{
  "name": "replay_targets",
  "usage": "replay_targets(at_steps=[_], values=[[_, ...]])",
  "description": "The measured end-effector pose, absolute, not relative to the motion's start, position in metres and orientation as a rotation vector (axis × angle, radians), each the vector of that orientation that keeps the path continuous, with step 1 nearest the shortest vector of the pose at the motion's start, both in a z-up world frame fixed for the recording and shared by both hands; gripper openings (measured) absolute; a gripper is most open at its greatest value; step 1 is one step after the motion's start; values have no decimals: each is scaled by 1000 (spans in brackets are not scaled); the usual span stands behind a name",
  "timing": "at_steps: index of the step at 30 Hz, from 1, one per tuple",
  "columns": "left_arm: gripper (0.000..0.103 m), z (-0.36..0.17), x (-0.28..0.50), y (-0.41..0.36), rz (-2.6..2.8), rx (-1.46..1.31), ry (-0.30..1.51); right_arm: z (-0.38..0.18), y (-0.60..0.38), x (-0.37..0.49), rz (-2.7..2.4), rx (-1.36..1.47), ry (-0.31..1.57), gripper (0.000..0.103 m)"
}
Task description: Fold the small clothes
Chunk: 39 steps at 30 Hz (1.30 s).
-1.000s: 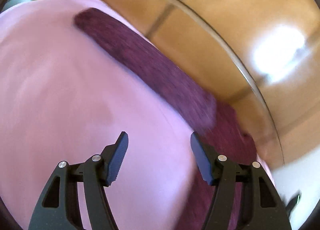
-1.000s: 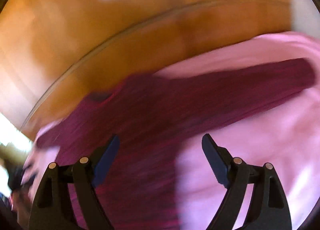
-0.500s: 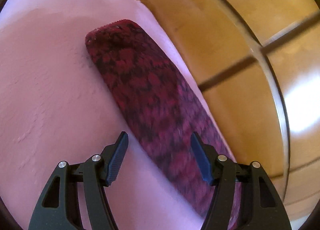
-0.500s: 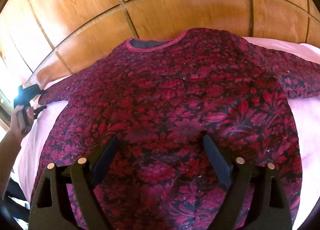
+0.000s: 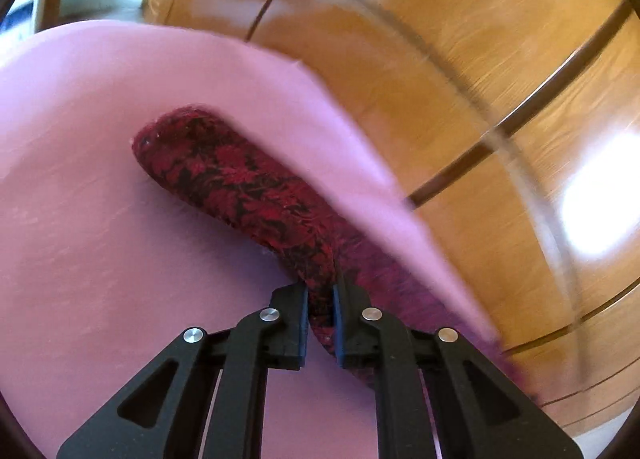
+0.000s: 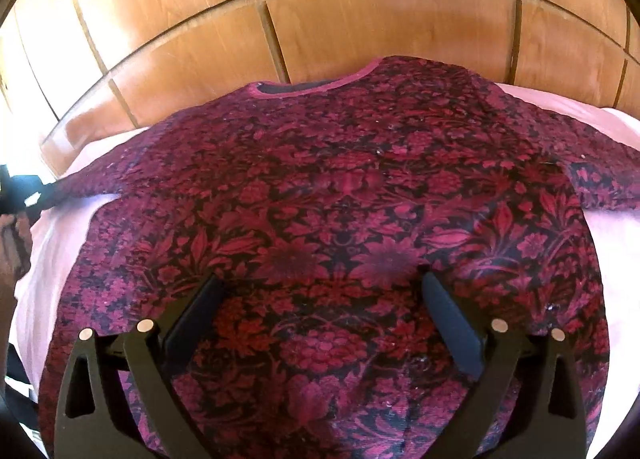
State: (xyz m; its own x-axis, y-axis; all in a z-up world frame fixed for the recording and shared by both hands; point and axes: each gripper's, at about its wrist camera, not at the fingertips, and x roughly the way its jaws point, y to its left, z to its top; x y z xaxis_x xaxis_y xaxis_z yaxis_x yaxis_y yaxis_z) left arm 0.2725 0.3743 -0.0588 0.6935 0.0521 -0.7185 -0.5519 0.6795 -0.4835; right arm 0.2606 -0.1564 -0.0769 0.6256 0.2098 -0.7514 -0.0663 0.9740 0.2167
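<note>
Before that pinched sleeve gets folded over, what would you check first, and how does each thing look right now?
1. Left gripper shut on the sleeve: ok.
2. Grip deep enough to hold through the fold: cannot tell; only a narrow pinch of fabric shows.
3. Right gripper open, holding nothing: ok.
4. Sweater body spread flat on the pink sheet: ok.
5. Other sleeve laid out flat: ok as far as seen; its end leaves the view.
6. Landing area on the body free of objects: ok, though the right gripper hovers over it.
</note>
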Motion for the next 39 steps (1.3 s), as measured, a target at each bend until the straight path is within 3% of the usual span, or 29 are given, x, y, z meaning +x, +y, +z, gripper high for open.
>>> replay_targets(at_steps=[2, 4, 8, 13, 16, 20, 26, 28, 29, 30, 31, 33, 39], values=[[12, -76, 284, 370, 412, -728, 819, -78, -154, 261, 152, 158, 885, 100], [27, -66, 283, 359, 467, -643, 811, -78, -153, 261, 148, 150, 886, 100], [30, -34, 266, 309, 412, -572, 784, -77, -154, 260, 146, 149, 887, 100], [60, -14, 223, 205, 74, -498, 782, -57, -185, 241, 139, 230, 865, 91], [68, -22, 186, 153, -117, -484, 842, -44, -228, 211, 77, 306, 824, 90], [68, -39, 140, 109, -237, -415, 929, -47, -280, 160, -13, 328, 846, 87], [66, -52, 89, 92, -216, -344, 988, -73, -298, 76, 73, 381, 977, 59], [45, -63, 90, 97, -211, -343, 1032, -75, -295, 59, 109, 408, 990, 39], [40, -64, 86, 99, -207, -330, 1022, -75, -291, 51, 135, 412, 995, 34], [24, -69, 91, 101, -219, -338, 1025, -75, -286, 47, 141, 391, 1000, 27], [20, -68, 89, 101, -228, -348, 1029, -73, -282, 45, 142, 367, 1004, 18], [15, -60, 80, 102, -229, -329, 1012, -67, -272, 41, 137, 299, 1002, 13], [15, -57, 68, 98, -243, -292, 1038, -53, -277, 27, 127, 198, 1012, 12]])
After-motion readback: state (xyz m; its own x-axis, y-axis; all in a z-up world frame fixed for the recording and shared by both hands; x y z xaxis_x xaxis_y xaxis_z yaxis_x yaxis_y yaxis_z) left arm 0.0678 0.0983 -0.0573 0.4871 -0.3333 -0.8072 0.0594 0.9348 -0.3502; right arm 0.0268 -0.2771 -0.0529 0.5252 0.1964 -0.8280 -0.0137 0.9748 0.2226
